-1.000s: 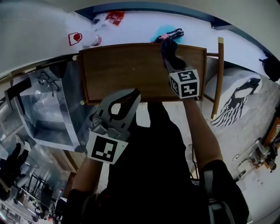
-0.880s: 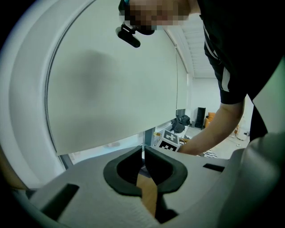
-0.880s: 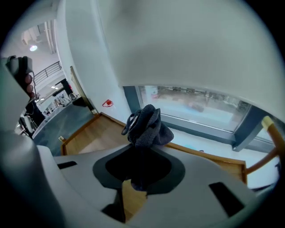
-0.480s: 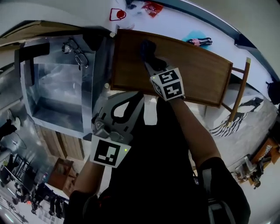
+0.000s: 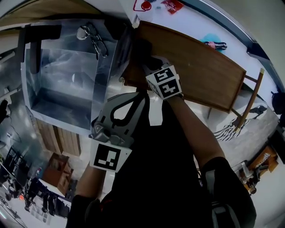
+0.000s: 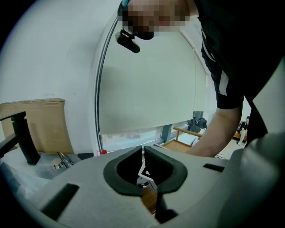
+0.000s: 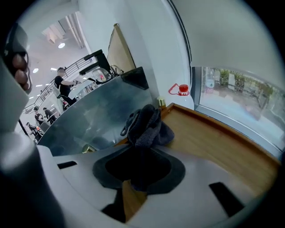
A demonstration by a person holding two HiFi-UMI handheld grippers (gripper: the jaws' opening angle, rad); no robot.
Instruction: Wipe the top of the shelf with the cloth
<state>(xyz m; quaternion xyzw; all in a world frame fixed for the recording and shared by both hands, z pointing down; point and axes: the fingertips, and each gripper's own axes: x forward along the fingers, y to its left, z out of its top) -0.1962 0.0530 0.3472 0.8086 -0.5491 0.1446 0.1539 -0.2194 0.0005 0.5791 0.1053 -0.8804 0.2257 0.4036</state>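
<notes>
The wooden shelf top (image 5: 200, 67) runs across the upper part of the head view. A dark grey cloth (image 5: 140, 49) lies bunched at its left end. My right gripper (image 5: 150, 61) is shut on that cloth. In the right gripper view the cloth (image 7: 147, 124) sticks out ahead of the right gripper (image 7: 141, 149) and rests on the wood (image 7: 213, 142) near the raised rim. My left gripper (image 5: 120, 113) hangs close to my body, below the shelf's front edge. In its own view the left gripper (image 6: 143, 149) is shut on nothing and points up at a window.
A clear box (image 5: 62, 75) with a pair of glasses (image 5: 93, 33) on it stands against the shelf's left end. Beyond the shelf, a white surface holds a red packet (image 5: 171, 5) and a teal item (image 5: 213, 44). A wooden rail (image 5: 249, 98) stands at the right.
My right gripper has dragged the cloth along the shelf top from the right part to the left end. The left gripper has stayed near my body.
</notes>
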